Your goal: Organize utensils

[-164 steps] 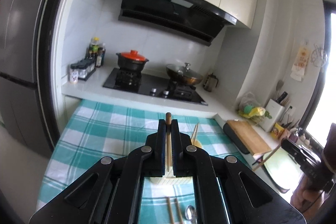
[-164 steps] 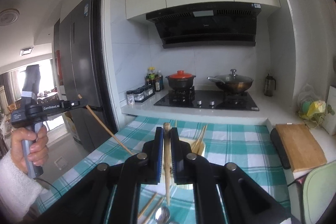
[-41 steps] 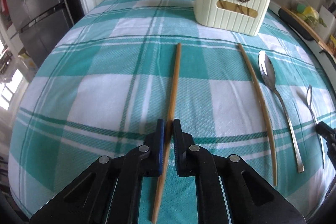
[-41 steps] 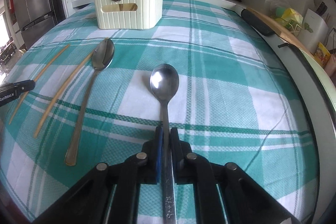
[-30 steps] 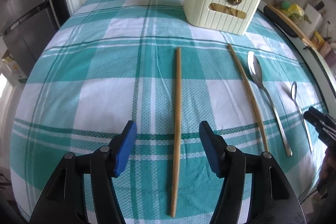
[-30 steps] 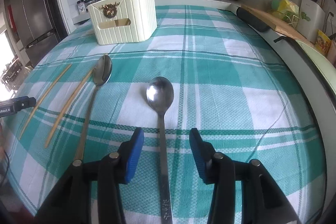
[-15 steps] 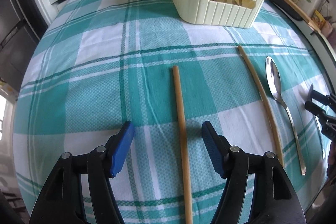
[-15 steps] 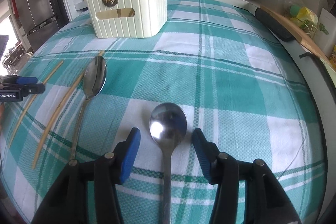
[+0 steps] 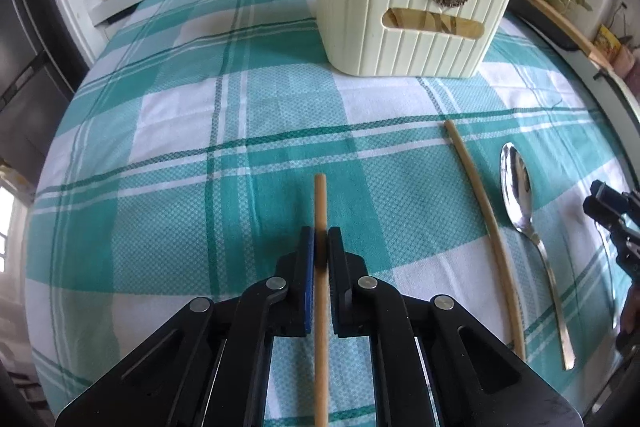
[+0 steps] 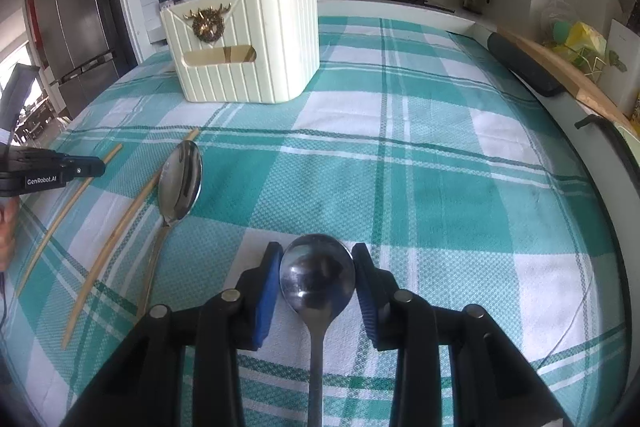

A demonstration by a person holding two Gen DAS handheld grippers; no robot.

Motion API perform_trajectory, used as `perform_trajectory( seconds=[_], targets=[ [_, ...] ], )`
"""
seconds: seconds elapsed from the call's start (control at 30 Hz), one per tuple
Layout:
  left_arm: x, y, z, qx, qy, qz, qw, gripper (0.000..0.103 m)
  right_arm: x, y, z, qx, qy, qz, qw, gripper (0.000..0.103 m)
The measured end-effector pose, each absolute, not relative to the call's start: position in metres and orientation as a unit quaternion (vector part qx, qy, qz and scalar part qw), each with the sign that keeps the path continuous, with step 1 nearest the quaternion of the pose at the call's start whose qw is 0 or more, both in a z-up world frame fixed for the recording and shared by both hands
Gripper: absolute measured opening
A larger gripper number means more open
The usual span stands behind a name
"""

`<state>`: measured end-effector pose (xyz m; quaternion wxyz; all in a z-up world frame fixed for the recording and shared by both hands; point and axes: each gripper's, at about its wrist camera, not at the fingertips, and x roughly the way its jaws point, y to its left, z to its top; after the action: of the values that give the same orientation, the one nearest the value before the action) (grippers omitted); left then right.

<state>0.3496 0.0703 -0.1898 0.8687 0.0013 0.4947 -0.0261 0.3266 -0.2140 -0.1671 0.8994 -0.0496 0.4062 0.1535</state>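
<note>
The left gripper (image 9: 318, 255) is clamped near the far tip of a chopstick (image 9: 320, 211) lying on the checked tablecloth (image 9: 180, 155), and could let its long near end swing. The right gripper (image 10: 316, 279), its jaws just closing, brackets the bowl of a spoon (image 10: 317, 275) with narrow gaps showing; the rounded bowl may squirt free.

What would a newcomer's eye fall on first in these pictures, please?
Probably the cream holder with chopsticks poking out, at the far end of the green checked cloth. Nearer, the left gripper is shut on a chopstick, and the right gripper straddles a spoon.
</note>
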Motion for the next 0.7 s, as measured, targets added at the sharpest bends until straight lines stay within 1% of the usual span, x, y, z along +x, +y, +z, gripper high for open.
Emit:
perform_trajectory(
  seconds=[0.4, 0.7],
  targets=[
    [0.267, 0.096, -0.081, -0.057, 0.349, -0.012, 0.935, 0.005, 0.272, -0.224, -0.094, 0.000, 0.325, 0.189, 0.927, 0.036],
    [0.233, 0.102, -0.048, -0.088, 0.303, -0.018, 0.949, 0.005, 0.251, -0.223, -0.061, 0.014, 0.285, 0.199, 0.937, 0.036]
  ],
)
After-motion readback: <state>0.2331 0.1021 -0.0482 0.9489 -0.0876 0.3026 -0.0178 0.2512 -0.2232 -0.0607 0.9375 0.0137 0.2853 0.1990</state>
